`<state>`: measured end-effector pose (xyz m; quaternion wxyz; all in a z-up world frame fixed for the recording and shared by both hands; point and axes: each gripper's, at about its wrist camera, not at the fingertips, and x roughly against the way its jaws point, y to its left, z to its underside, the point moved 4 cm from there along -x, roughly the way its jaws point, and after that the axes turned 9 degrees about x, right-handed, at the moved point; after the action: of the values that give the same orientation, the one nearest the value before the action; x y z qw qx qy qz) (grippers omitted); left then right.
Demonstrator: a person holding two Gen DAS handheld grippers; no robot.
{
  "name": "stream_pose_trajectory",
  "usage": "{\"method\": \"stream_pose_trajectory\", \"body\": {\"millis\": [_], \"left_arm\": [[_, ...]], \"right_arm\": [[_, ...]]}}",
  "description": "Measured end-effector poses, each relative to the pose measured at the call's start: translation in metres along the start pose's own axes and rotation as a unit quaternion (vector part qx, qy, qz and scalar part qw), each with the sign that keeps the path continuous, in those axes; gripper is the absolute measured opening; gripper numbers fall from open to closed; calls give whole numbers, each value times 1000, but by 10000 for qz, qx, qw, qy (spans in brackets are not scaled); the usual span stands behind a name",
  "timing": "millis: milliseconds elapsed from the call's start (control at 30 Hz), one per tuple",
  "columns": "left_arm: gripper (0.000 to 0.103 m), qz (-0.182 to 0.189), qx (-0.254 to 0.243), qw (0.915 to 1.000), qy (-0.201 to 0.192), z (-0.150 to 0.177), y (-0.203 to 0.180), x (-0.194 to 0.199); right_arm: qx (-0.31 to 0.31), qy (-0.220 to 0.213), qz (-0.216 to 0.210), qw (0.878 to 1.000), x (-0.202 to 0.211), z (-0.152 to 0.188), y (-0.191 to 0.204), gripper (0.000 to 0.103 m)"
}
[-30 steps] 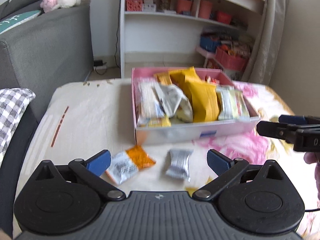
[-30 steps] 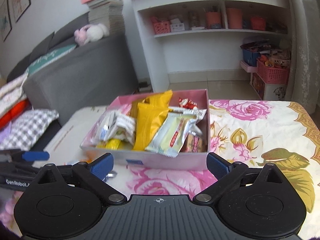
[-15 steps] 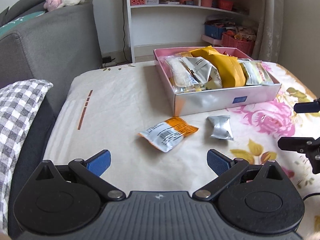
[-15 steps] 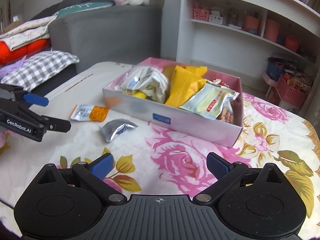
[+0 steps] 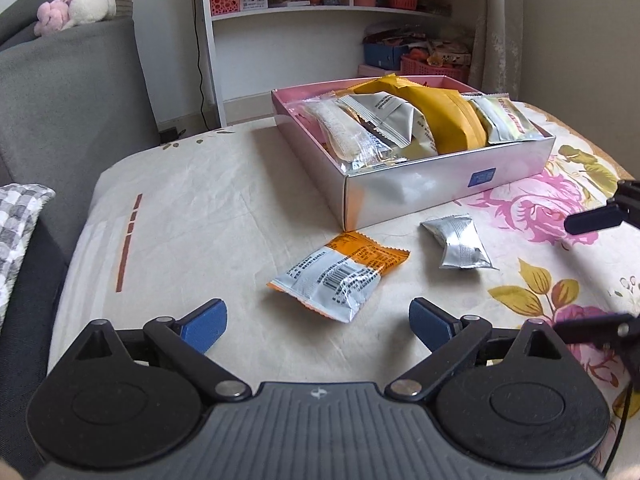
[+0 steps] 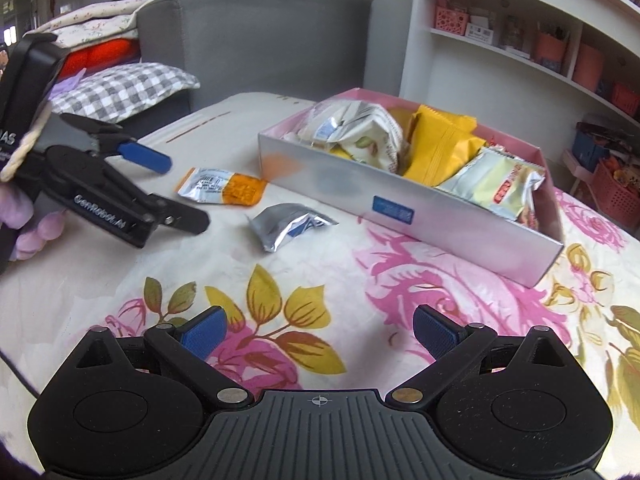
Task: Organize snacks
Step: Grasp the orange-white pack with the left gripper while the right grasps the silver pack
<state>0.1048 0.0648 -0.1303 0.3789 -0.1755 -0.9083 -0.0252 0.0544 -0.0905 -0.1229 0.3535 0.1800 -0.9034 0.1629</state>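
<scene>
A silver and pink box (image 5: 440, 184) (image 6: 420, 208) holds several snack packets, among them a yellow pouch (image 5: 444, 116) (image 6: 440, 144). On the cloth in front of it lie an orange and silver packet (image 5: 340, 276) (image 6: 224, 188) and a small silver packet (image 5: 460, 242) (image 6: 286, 224). My left gripper (image 5: 318, 322) (image 6: 182, 192) hovers just short of the orange packet; its jaws are closing, wide apart, with nothing between them. My right gripper (image 6: 318, 332) stands open over the flowered cloth, a little short of the silver packet. Its fingers (image 5: 592, 216) show at the left wrist view's right edge.
The floral cloth (image 6: 360, 280) covers a low table (image 5: 180, 208). A grey sofa (image 5: 72, 92) with a checked cushion (image 6: 120, 88) stands to the left. A white shelf unit (image 5: 320, 20) with baskets and pots rises behind the box.
Both grippers have come down and drawn back from the box, rolling as they went. The two loose packets now lie ahead of the fingers, and the left jaws have narrowed slightly.
</scene>
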Motion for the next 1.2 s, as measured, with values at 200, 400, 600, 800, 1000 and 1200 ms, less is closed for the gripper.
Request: {"method": "stream_pose_trajectory", "body": {"millis": [200,400,600,800,1000,1200], "left_arm": [[81,130,124,9998,-33,-9,1,-7],[67,196,51,9998,-58,-13,-5,-8],[49,180,-11,9998,45,-14,-9,-5],[38,-156,348,9991,182,-15,-2,0],[38,-238,428,9985,230,-11,0,5],[38,-370,577,9973,262,-11,1,6]], "right_arm": [[-13,-64,-50,10000,-13,-2,3,103],[-178,-193,-113,9996,-25,-8,0,103],[-255,-273,-46,9993,-36,-17,-1,103],[-306,-279,29,9991,-43,-25,-1,103],[-317,-290,105,9990,-49,-31,0,103],[-334,-304,183,9988,-56,-39,2,100]]}}
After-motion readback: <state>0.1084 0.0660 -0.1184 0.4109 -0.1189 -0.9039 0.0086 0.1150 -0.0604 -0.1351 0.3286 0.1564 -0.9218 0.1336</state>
